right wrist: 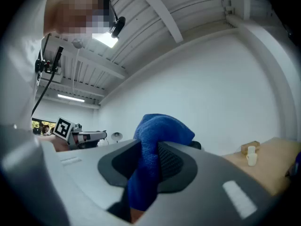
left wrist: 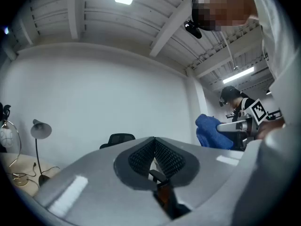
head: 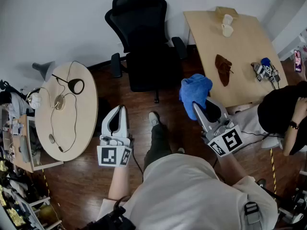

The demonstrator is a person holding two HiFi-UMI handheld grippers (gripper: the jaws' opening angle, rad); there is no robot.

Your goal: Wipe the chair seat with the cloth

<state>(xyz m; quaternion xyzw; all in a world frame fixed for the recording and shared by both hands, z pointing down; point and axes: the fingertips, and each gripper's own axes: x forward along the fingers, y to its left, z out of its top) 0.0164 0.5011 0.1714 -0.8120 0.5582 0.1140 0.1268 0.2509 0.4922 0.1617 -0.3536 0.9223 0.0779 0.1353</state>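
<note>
Pale shirt fabric over the person's shoulders (head: 192, 195) fills the bottom of the head view, and both forearms reach forward from it. Each gripper's cube carries black-and-white square marker patterns, one on the left (head: 114, 155) and one on the right (head: 226, 142). The right gripper (head: 204, 104) pinches the blue cloth (head: 195, 91): in its own view the fabric runs as a folded band along the line of the jaws, squeezed between the ribbed pads, and swells into a loose bunch beyond the tips. That long axis points away from the person, toward the wall. The cloth is held in the air, right of the black office chair (head: 144, 51) and clear of its seat (head: 149, 73), beside the near corner of the rectangular wooden table (head: 249, 66). The left gripper (head: 121, 110) is held beside the round table (head: 72, 123), its jaws pressed together at the tips with nothing between them.
</note>
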